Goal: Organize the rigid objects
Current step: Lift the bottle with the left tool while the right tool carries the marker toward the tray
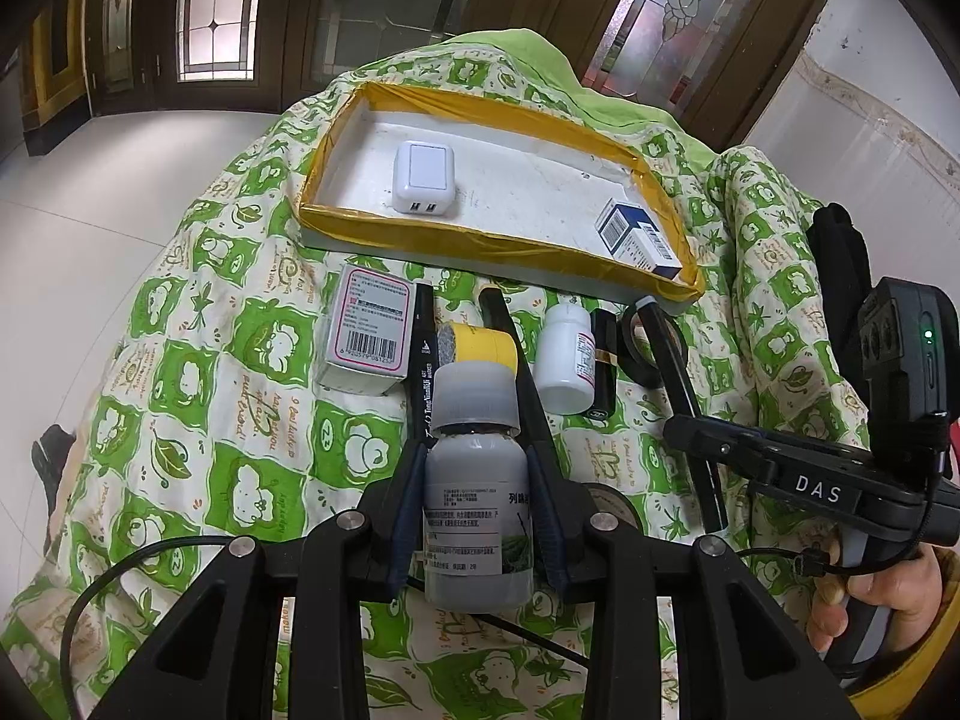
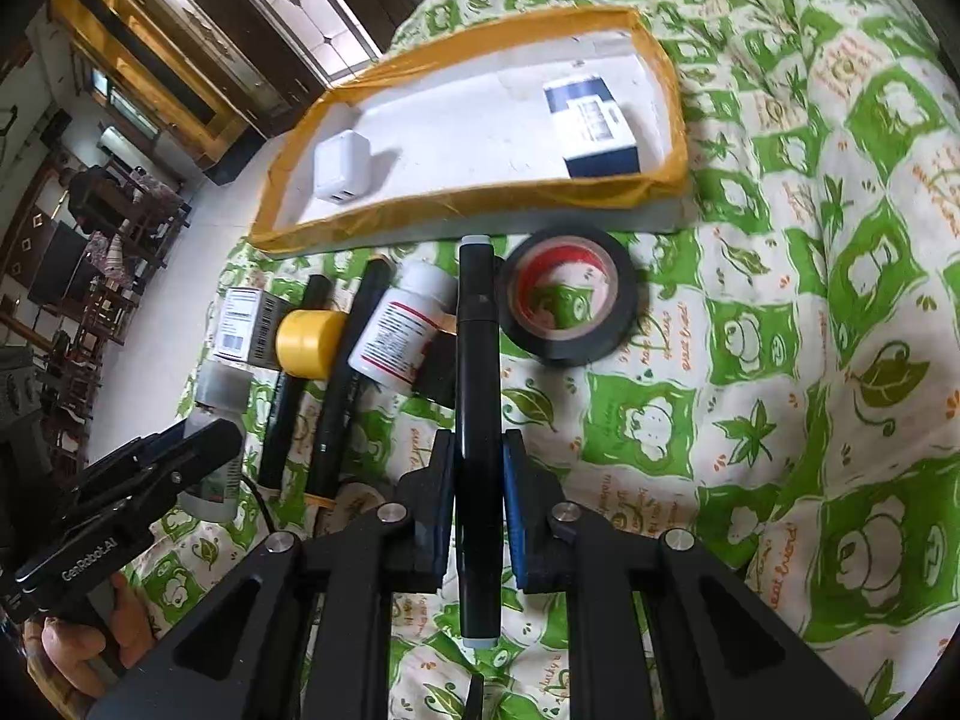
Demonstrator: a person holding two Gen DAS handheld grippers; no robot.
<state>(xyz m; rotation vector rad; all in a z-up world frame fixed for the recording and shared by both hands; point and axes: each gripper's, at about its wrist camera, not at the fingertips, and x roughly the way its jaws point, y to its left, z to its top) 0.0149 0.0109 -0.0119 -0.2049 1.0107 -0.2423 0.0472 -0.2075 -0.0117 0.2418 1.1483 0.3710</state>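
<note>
My left gripper [image 1: 477,468] is shut on a grey bottle [image 1: 477,498] with a grey cap, held above the green patterned cloth. My right gripper [image 2: 477,450] is shut on a black marker [image 2: 477,420], which also shows in the left wrist view [image 1: 678,384]. A white tray with a yellow taped rim [image 1: 492,240] lies ahead and holds a white charger [image 1: 422,180] and a blue and white box [image 1: 639,237]. The tray [image 2: 456,204], charger [image 2: 342,171] and box [image 2: 594,126] also show in the right wrist view.
On the cloth before the tray lie a pink-edged box [image 1: 369,336], a yellow-capped item [image 1: 480,348], a white pill bottle [image 1: 564,360], black markers [image 2: 342,384], a black tube [image 1: 603,366] and a roll of black tape [image 2: 570,297].
</note>
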